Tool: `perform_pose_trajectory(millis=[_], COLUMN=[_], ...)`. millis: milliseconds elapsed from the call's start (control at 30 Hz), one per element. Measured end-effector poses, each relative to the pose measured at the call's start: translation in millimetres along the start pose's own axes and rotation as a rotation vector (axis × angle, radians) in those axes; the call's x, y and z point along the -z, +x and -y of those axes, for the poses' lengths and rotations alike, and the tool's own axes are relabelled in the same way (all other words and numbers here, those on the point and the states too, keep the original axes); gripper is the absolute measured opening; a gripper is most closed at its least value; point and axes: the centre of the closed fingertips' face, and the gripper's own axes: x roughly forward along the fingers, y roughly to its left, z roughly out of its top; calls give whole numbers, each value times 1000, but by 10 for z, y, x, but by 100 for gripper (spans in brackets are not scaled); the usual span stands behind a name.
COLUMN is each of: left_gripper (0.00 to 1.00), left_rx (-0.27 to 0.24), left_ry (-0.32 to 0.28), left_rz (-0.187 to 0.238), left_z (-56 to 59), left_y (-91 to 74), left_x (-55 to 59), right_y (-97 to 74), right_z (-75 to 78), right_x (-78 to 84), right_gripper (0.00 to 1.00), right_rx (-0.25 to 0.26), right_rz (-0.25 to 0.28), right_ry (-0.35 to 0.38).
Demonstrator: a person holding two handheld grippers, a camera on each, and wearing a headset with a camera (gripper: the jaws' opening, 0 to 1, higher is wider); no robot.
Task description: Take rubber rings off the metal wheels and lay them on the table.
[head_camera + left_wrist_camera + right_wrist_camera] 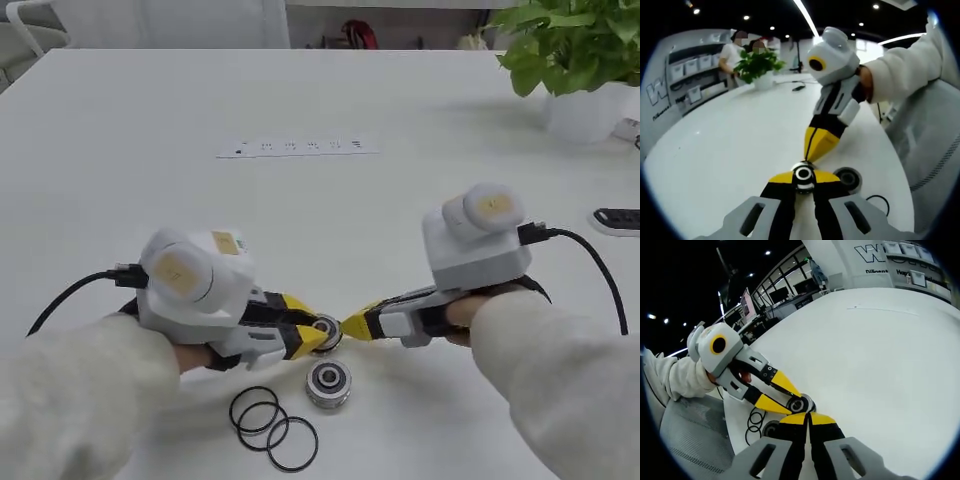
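The left claw points right, its jaws clamped on a small metal wheel. The right claw points left, jaws pressed together, tips against that wheel. White-sleeved forearms angle inward.

We count two hand-held grippers, the left hand-held gripper and the right hand-held gripper. There are two metal wheels: the clamped wheel in the left one's jaws and the loose wheel near us on the one bench. We count four overlapping rubber rings left of the loose wheel. Farther off we see one potted plant, one power strip and one printed strip.
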Motion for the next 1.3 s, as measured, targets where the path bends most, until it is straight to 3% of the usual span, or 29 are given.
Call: perform_pose_trajectory(millis=[633, 767, 1300], left_gripper=[14, 13, 14], left_rx=[-6, -10, -9], left_ry=[-12, 7, 8], left_rz=[-1, -10, -11], left_z=[-19, -5, -10], left_y=[-18, 0, -5], left_x=[-4, -4, -2], right_y=[10, 21, 28], right_z=[-82, -81, -173], right_x=[-79, -70, -108], right_gripper=[0, 0, 0], right_rx=[4, 6, -30], right_rz=[-3, -12, 4], right_ry=[-42, -48, -50])
